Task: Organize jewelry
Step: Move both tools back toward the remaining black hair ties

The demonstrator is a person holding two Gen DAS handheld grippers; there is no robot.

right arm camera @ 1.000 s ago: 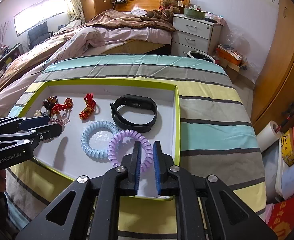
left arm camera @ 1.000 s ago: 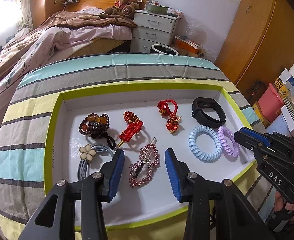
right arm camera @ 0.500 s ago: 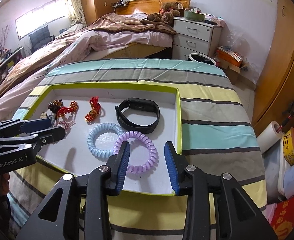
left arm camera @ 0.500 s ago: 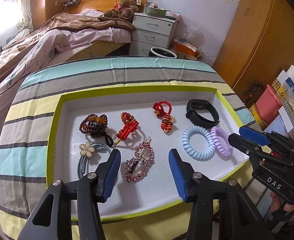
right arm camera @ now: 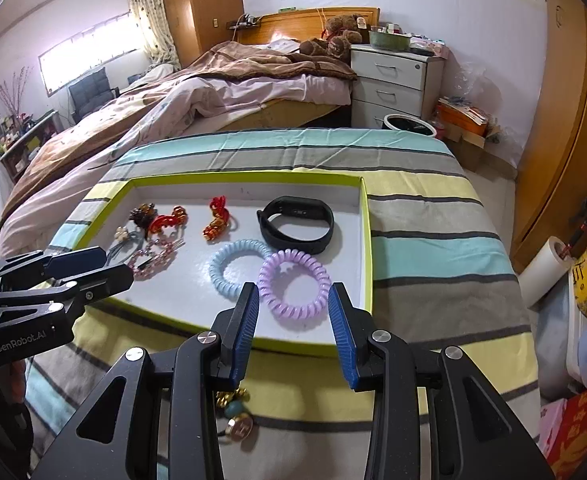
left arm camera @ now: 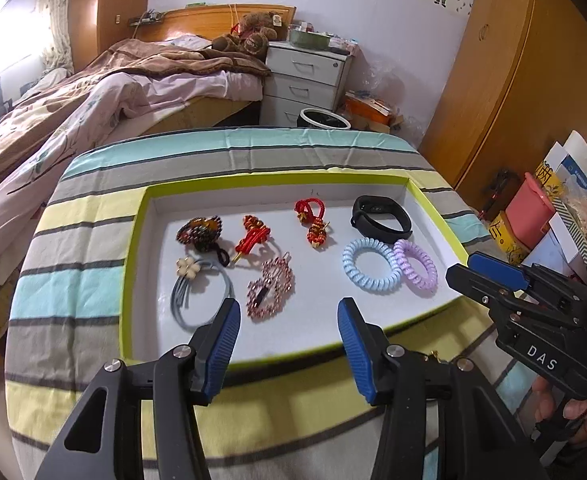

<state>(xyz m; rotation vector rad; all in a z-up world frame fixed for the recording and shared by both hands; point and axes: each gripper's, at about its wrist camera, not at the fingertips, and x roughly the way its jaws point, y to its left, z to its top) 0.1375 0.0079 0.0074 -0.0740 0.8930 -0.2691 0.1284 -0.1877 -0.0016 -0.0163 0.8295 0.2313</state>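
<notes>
A white tray with a lime rim (left arm camera: 133,248) (right arm camera: 367,240) lies on a striped cloth and holds the jewelry: a purple coil tie (left arm camera: 415,264) (right arm camera: 293,290), a blue coil tie (left arm camera: 369,263) (right arm camera: 233,264), a black wristband (left arm camera: 381,220) (right arm camera: 295,224), red knot charms (left arm camera: 313,220), a pink beaded clip (left arm camera: 270,290), a brown bead band (left arm camera: 199,232) and a grey flower tie (left arm camera: 197,284). My left gripper (left arm camera: 287,340) is open and empty over the tray's near edge. My right gripper (right arm camera: 293,328) is open and empty just short of the purple tie.
A gold and teal trinket (right arm camera: 233,412) lies on the cloth under my right gripper, outside the tray. A bed (right arm camera: 213,92), a white drawer unit (right arm camera: 393,80) and wooden wardrobes (left arm camera: 525,80) stand behind. Boxes and a paper roll (right arm camera: 545,272) crowd the right.
My right gripper, shut one second ago beside the purple coil tie, has opened wide and pulled back. My left gripper has also drawn back and up from the tray.
</notes>
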